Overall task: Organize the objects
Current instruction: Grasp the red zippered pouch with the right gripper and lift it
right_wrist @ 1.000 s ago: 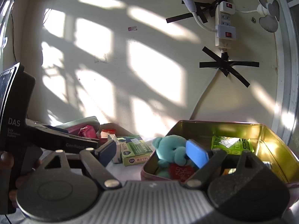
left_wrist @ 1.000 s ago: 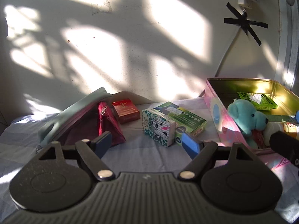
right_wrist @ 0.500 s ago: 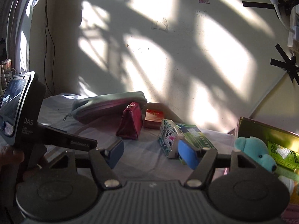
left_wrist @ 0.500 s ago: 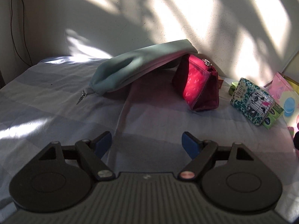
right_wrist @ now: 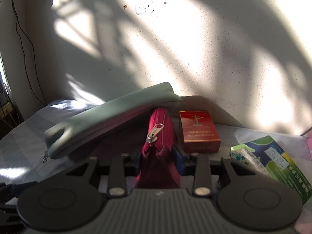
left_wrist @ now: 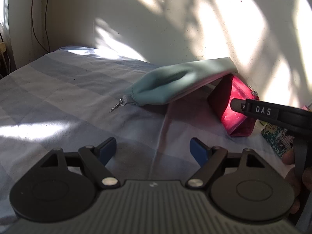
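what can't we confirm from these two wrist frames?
- Right claw pads: mostly hidden behind the red pouch in the right wrist view, so firm contact is unclear.
- Red pouch base: covered by the claw body there; its right side is hidden behind the other claw's arm in the left wrist view.
- Green box: cut off by the right edge.
- Grey-green pouch far end: whether it rests on the red pouch or the wall is unclear.

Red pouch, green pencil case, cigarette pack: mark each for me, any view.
red pouch (right_wrist: pixel 159 136), right wrist view, on its upper side beside the zipper pull.
green pencil case (right_wrist: pixel 109 117), right wrist view, middle of its top face.
cigarette pack (right_wrist: pixel 198 131), right wrist view, centre of its red front.
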A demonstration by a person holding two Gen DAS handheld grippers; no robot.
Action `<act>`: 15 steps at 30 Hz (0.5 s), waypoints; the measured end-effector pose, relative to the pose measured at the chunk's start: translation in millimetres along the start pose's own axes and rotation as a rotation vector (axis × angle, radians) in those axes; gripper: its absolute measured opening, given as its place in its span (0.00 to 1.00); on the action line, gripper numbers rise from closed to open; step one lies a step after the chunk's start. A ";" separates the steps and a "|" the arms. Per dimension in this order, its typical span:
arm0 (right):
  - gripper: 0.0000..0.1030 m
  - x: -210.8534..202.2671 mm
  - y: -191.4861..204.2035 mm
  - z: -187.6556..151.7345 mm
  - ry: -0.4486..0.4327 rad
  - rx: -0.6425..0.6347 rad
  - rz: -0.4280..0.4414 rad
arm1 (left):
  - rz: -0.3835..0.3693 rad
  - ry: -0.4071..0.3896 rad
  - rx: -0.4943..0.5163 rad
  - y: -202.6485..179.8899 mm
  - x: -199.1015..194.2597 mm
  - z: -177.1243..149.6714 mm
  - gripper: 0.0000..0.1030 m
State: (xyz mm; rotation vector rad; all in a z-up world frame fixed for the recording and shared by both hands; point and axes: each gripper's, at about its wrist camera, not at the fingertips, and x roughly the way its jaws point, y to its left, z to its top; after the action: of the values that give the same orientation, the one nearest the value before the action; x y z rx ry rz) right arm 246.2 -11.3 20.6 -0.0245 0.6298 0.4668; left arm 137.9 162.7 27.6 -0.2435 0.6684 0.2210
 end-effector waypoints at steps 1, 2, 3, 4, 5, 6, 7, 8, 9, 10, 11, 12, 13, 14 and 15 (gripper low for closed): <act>0.29 -5.5 -2.2 -2.4 0.006 0.003 0.008 | -0.011 -0.001 -0.003 0.2 -1.0 0.2 0.82; 0.29 -13.6 -4.1 -5.8 0.013 -0.006 0.013 | -0.031 -0.004 -0.006 0.8 -1.6 1.1 0.82; 0.29 -23.3 -5.1 -10.7 0.019 -0.021 0.020 | -0.053 -0.011 -0.006 0.5 -3.3 1.2 0.82; 0.29 -34.9 -6.3 -17.1 0.026 -0.037 0.029 | -0.075 -0.018 -0.002 -0.5 -5.4 0.9 0.82; 0.29 -53.0 -8.1 -26.9 0.034 -0.064 0.046 | -0.111 -0.027 0.006 -2.2 -8.0 0.2 0.84; 0.29 -69.2 -9.6 -36.5 0.039 -0.087 0.061 | -0.151 -0.032 0.013 -3.8 -10.5 -0.5 0.86; 0.29 -89.8 -11.9 -48.7 0.047 -0.116 0.079 | -0.232 -0.034 0.024 -7.1 -14.0 -2.1 0.88; 0.29 -108.6 -14.6 -60.0 0.056 -0.134 0.097 | -0.330 -0.024 0.038 -11.2 -17.5 -4.6 0.88; 0.29 -126.7 -17.8 -70.7 0.065 -0.148 0.115 | -0.421 -0.007 0.054 -15.7 -20.3 -7.3 0.88; 0.29 -144.6 -21.6 -81.0 0.074 -0.157 0.133 | -0.520 0.014 0.076 -22.2 -24.0 -11.3 0.88; 0.29 -167.5 -27.2 -92.5 0.085 -0.165 0.148 | -0.619 0.036 0.110 -31.4 -28.8 -17.1 0.88; 0.30 -184.0 -31.9 -101.7 0.096 -0.176 0.158 | -0.693 0.048 0.150 -41.0 -34.1 -23.6 0.88; 0.31 -203.1 -36.5 -111.3 0.101 -0.188 0.158 | -0.739 0.049 0.192 -50.6 -40.3 -30.1 0.88; 0.32 -219.6 -39.2 -119.6 0.087 -0.198 0.131 | -0.769 0.045 0.238 -60.8 -47.4 -37.2 0.89; 0.39 -235.0 -41.8 -127.1 0.063 -0.198 0.087 | -0.797 0.038 0.284 -71.3 -55.4 -44.8 0.89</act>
State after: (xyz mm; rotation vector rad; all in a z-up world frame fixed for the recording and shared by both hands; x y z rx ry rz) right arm 26.2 -166.3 47.2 -0.2008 0.6462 0.6137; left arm 89.4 75.2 39.5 -0.2239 0.5869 -0.6386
